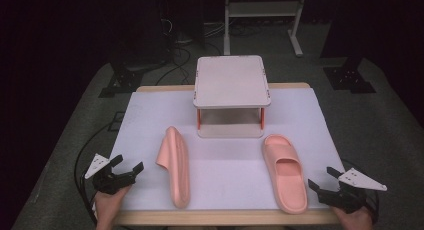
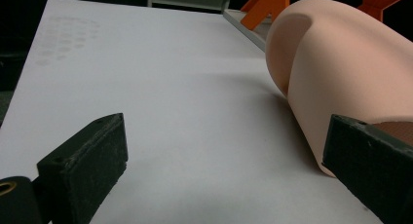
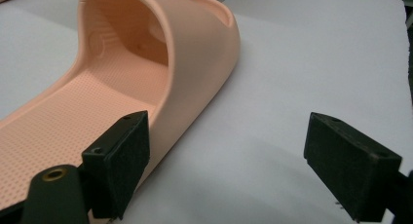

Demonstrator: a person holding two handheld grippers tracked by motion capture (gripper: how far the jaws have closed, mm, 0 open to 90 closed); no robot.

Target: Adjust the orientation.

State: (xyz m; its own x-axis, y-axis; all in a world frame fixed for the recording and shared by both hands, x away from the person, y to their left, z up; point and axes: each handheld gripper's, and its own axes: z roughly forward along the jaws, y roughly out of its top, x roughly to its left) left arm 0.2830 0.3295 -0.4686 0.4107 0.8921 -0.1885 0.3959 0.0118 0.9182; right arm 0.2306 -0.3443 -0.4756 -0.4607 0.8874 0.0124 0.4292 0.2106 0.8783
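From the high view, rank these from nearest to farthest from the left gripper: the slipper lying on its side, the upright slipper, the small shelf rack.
Measured from the left gripper:
1. The slipper on its side, just to the gripper's right on the white mat.
2. The small shelf rack, at the back centre of the table.
3. The upright slipper, over on the right by the right gripper.

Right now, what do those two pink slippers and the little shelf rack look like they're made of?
Both slippers, the upright one and the one on its side, look like soft moulded foam or rubber: matte, seamless, with a dimpled footbed. The rack seems to be smooth pale plastic or coated board on orange posts.
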